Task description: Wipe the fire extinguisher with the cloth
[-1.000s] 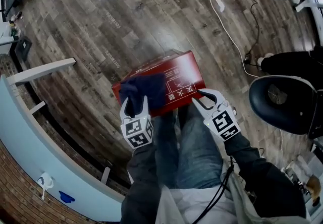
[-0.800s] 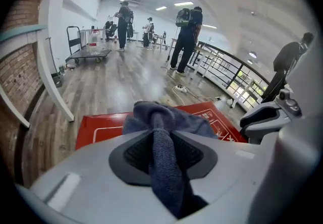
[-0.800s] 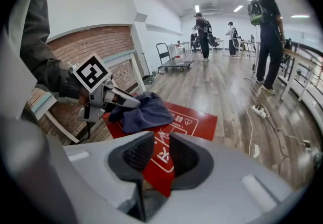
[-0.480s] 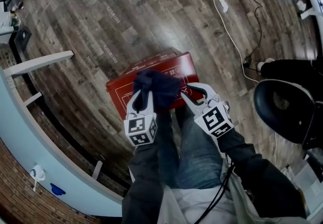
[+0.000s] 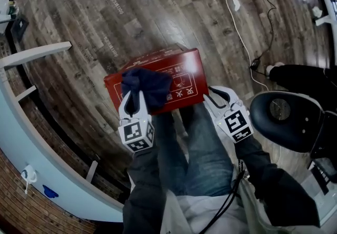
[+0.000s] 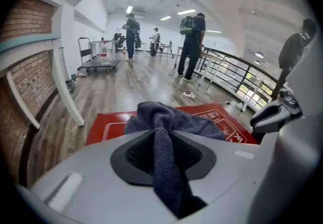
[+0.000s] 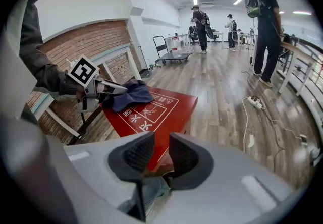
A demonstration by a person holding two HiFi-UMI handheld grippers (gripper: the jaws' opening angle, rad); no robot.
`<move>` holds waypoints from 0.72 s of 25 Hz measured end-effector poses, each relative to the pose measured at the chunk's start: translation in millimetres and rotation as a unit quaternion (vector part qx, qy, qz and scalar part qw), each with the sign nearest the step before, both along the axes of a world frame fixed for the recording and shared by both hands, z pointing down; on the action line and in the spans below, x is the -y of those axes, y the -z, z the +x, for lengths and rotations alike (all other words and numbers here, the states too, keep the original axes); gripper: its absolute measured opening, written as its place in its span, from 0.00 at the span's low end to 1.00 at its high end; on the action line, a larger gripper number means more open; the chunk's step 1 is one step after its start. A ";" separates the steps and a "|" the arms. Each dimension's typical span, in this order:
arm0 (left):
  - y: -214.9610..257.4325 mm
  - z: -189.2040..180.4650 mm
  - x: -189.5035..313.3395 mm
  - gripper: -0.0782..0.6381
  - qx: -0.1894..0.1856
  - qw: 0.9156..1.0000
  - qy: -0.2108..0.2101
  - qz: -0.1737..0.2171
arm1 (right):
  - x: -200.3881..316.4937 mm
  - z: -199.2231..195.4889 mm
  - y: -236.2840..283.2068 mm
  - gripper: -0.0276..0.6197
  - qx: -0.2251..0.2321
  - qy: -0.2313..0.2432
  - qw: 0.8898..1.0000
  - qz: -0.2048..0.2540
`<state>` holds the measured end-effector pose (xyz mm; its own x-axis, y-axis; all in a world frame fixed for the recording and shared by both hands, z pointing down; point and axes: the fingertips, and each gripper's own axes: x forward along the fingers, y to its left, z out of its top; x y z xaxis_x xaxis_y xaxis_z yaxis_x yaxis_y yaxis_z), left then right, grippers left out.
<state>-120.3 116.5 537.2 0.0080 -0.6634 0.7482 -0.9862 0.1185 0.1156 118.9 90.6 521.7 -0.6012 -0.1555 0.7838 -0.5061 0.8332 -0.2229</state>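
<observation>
A red fire extinguisher box [image 5: 181, 67] lies flat on the wooden floor in front of my knees. A dark blue cloth [image 5: 145, 88] is bunched on the left half of its lid. My left gripper [image 5: 134, 97] has just been closing and is now shut on that cloth [image 6: 166, 127], which hangs pinched between the pads. The right gripper [image 5: 215, 96] hovers at the box's near right corner. Its jaws [image 7: 161, 155] stand a little apart with nothing between them. From the right gripper view I see the lid [image 7: 161, 107], the cloth [image 7: 128, 94] and the left gripper [image 7: 108, 88].
A black round chair [image 5: 287, 119] stands close on the right. A white cable [image 5: 234, 22] runs across the floor to a power strip. A white frame [image 5: 37, 54] and a pale blue ledge line the left side by a brick wall. Several people [image 6: 191, 41] stand far off.
The left gripper's jaws have drawn in on the cloth. It carried the cloth right across the lid, then back to the left half. The right gripper swung inward and back out to the corner.
</observation>
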 end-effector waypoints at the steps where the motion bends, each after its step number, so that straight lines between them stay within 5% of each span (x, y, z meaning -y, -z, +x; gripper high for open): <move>1: -1.2 26.2 10.7 0.24 0.000 0.999 -0.035 0.001 | -1.7 0.0 -0.2 0.18 0.000 -0.002 1.000 -0.001; 5: -3.3 141.1 48.2 0.24 -0.027 0.984 -0.175 -0.014 | -6.0 4.7 0.5 0.18 -0.006 -0.012 1.000 -0.010; 8: -3.0 177.3 60.7 0.24 -0.046 0.979 -0.199 -0.018 | -5.9 9.6 0.6 0.18 -0.010 -0.012 1.000 -0.014; 12: -3.6 134.7 61.5 0.24 -0.049 0.990 -0.135 -0.014 | -3.0 8.0 3.5 0.18 -0.009 0.006 1.000 -0.008; 18: -2.6 -5.0 43.1 0.24 0.004 1.000 -0.020 -0.011 | 0.5 1.1 3.5 0.18 -0.002 0.013 1.000 -0.006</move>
<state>-125.3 73.4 539.7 0.0277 -0.6460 0.7628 -0.9911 0.0815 0.1050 120.0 90.1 518.2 -0.6023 -0.1311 0.7874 -0.4857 0.8430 -0.2311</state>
